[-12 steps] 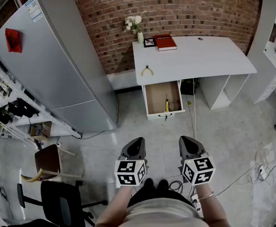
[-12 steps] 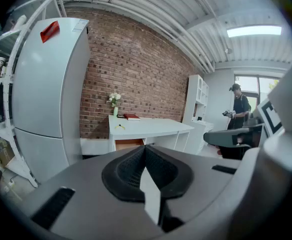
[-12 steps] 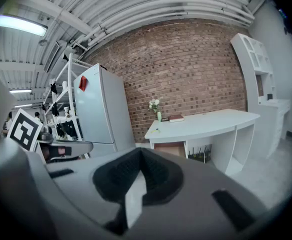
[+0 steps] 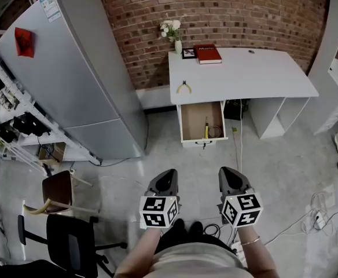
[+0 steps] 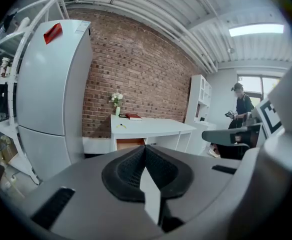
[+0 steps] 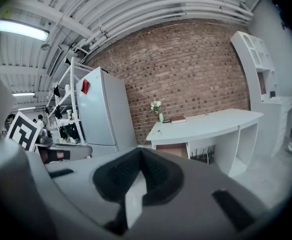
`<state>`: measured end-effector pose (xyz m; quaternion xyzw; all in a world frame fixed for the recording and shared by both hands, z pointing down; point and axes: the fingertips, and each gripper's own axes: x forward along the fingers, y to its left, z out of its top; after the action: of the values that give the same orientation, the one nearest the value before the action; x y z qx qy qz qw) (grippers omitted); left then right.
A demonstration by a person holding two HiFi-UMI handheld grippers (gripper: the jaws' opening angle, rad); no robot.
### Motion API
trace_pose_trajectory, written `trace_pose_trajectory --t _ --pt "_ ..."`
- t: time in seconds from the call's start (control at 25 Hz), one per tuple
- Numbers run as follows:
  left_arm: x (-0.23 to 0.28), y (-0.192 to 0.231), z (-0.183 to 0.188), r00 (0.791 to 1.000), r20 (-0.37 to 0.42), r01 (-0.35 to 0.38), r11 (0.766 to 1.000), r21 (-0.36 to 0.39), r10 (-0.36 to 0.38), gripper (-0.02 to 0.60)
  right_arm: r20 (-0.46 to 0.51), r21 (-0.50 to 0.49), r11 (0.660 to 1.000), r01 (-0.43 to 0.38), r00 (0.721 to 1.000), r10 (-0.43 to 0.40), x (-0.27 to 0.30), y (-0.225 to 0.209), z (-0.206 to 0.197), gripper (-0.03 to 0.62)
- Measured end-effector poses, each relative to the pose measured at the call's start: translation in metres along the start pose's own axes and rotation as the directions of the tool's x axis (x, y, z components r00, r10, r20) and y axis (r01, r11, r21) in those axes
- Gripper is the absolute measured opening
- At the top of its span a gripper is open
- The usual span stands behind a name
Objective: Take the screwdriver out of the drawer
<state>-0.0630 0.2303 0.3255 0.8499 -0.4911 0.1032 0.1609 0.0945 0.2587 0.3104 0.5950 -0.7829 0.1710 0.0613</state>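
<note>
Shifted slightly toward 3 o'clock, the drawer (image 4: 184, 122) is seen holding a screwdriver (image 4: 206, 128). Left gripper (image 4: 164, 181) and right gripper (image 4: 232, 178) are closed, empty. A person (image 5: 242, 109) is shown only by the left gripper view.

Ahead of you the white desk (image 4: 256, 74) carries a red book (image 4: 209, 53), a small frame (image 4: 188, 52) and a vase (image 4: 178, 46) of flowers along its back edge, with pliers (image 4: 184, 87) near its front left. Its open drawer (image 4: 186, 123) holds the screwdriver (image 4: 206, 128). The floor (image 4: 273, 172) bears the desk, a fridge (image 4: 82, 74) and a chair (image 4: 70, 242).

All three views toward distant desk (image 4: 244, 74)
</note>
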Motion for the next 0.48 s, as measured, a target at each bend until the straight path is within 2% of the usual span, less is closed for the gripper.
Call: trace_pose_trajectory --t 0.28,0.48 --pt "-0.0053 -0.0052 -0.008 1.0 -0.006 -0.015 1.0 -0.008 0.015 -0.008 0.007 -0.002 1.0 -0.026 1.0 0.026 -0.0032 0.001 0.001 0.005" --pt "-0.008 -0.0079 -0.0099 1.0 -0.007 -0.021 1.0 -0.009 0.021 -0.008 -0.002 0.013 0.999 -0.038 0.999 0.038 -0.0042 0.0001 -0.0014 0.036"
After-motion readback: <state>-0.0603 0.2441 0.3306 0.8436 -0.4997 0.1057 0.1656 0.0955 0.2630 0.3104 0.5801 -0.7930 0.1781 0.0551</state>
